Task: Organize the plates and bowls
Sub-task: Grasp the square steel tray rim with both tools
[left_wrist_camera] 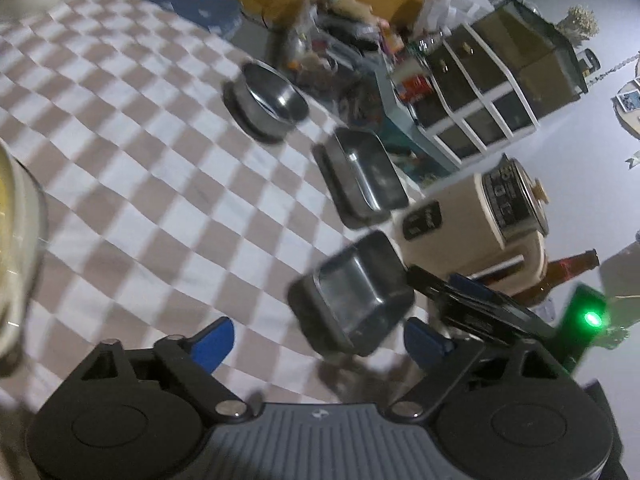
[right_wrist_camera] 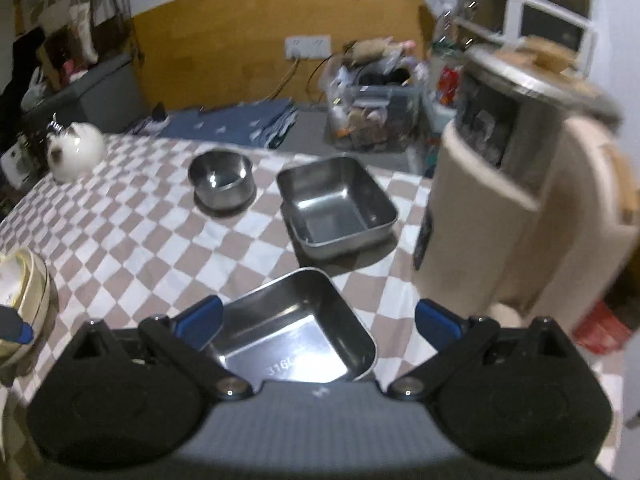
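Observation:
Three steel dishes stand on the checkered tablecloth [right_wrist_camera: 132,240]. A small square steel dish [right_wrist_camera: 292,332] lies between the open fingers of my right gripper [right_wrist_camera: 318,320], which is not closed on it. Behind it stand a larger rectangular steel dish [right_wrist_camera: 338,206] and a round steel bowl [right_wrist_camera: 221,182]. In the left wrist view the square dish [left_wrist_camera: 352,300], rectangular dish [left_wrist_camera: 362,178] and round bowl [left_wrist_camera: 268,98] show in a row. My left gripper [left_wrist_camera: 320,338] is open and empty just short of the square dish. Stacked cream ceramic bowls [right_wrist_camera: 24,280] sit at the left edge.
A tall cream appliance with a steel lid [right_wrist_camera: 516,200] stands at the table's right side, close to the dishes. A white cat-shaped pot [right_wrist_camera: 76,152] sits at the far left. A brown bottle [left_wrist_camera: 560,276] lies behind the appliance. Clutter and shelves stand beyond the table.

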Tool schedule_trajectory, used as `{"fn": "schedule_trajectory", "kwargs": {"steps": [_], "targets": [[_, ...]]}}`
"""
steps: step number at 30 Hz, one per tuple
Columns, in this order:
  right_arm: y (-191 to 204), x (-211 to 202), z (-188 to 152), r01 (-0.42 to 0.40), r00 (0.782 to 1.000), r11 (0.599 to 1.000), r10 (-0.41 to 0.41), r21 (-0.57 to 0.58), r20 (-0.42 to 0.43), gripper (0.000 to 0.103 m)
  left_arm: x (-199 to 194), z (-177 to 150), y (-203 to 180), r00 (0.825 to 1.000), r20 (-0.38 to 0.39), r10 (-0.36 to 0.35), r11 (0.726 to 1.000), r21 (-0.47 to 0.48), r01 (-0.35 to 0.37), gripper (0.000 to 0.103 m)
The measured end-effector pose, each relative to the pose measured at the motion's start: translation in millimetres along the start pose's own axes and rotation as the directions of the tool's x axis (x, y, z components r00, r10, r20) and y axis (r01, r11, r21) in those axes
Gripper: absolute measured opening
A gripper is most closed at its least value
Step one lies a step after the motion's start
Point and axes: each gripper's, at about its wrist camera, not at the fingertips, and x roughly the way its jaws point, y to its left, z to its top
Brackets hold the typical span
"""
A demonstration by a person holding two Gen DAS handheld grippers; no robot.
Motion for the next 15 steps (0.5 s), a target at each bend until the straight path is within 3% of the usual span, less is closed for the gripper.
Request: {"fn": "schedule_trajectory", "kwargs": {"steps": [2, 6, 8, 15], "targets": [[-6, 16, 2, -0.011, 0.999, 1.0, 0.011, -0.002, -0.051, 0.099, 11, -1, -3, 0.999, -0.029, -0.026, 0.999, -0.026, 0.025, 0.084], [-12, 40, 8, -0.053, 0.994, 0.998, 0.05, -0.033, -0.101, 0.077, 35, -5, -1, 0.992, -0.09, -0.091, 0.988, -0.132, 0.079, 0.077], [-16, 51, 12, -0.058, 0.991, 0.997, 0.052, -0.045, -0.124, 0.071, 48, -7, 2, 0.987, -0.119, -0.105, 0.98, -0.18, 0.083, 0.076], [-31, 83, 18, -0.115, 0.976, 0.993, 0.106, -0.035, -0.192, 0.049, 82, -7, 0, 0.979, -0.156, -0.133, 0.97, -0.222, 0.096, 0.074]]}}
